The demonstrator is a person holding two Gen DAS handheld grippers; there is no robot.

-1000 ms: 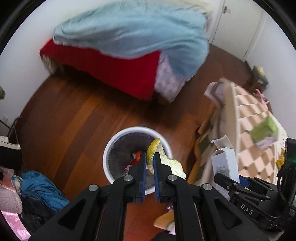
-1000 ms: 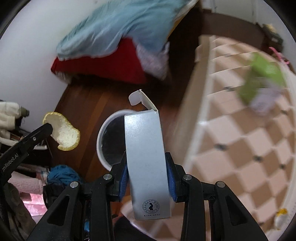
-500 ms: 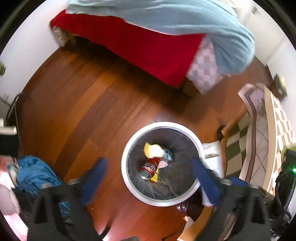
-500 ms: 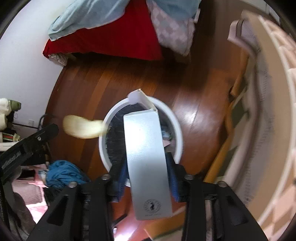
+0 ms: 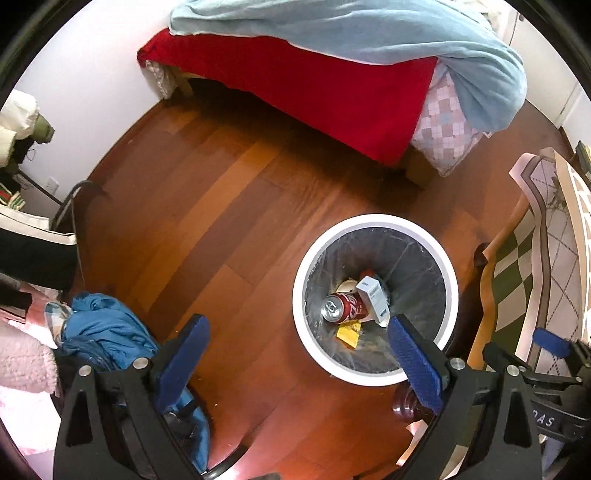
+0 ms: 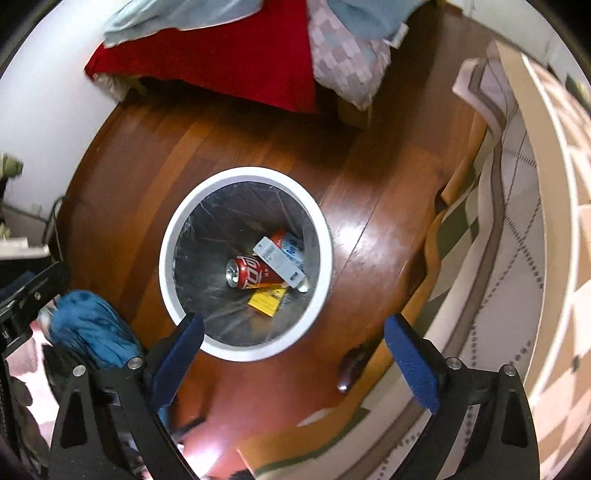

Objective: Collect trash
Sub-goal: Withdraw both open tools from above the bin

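A white round trash bin [image 5: 449,280] [image 6: 170,291] with a grey liner stands on the wood floor. Inside lie a red soda can [image 5: 341,307] [image 6: 249,274], a white carton box [image 5: 373,295] [image 6: 279,262], a yellow packet [image 5: 348,334] [image 6: 266,301] and a pale peel [image 5: 347,286]. My left gripper [image 5: 301,350] is open and empty above the bin's near left side. My right gripper [image 6: 293,354] is open and empty above the bin's near edge; it also shows in the left wrist view [image 5: 532,354].
A bed with a red cover [image 5: 314,85] and light blue blanket [image 5: 369,33] stands at the back. A blue cloth pile [image 5: 103,332] [image 6: 85,325] lies at the left. A table with a checkered cloth [image 5: 546,258] [image 6: 517,221] is at the right.
The right gripper has opened and dropped the white carton into the bin. The peel dropped by the left gripper now lies in the bin. Both grippers stand wide open.
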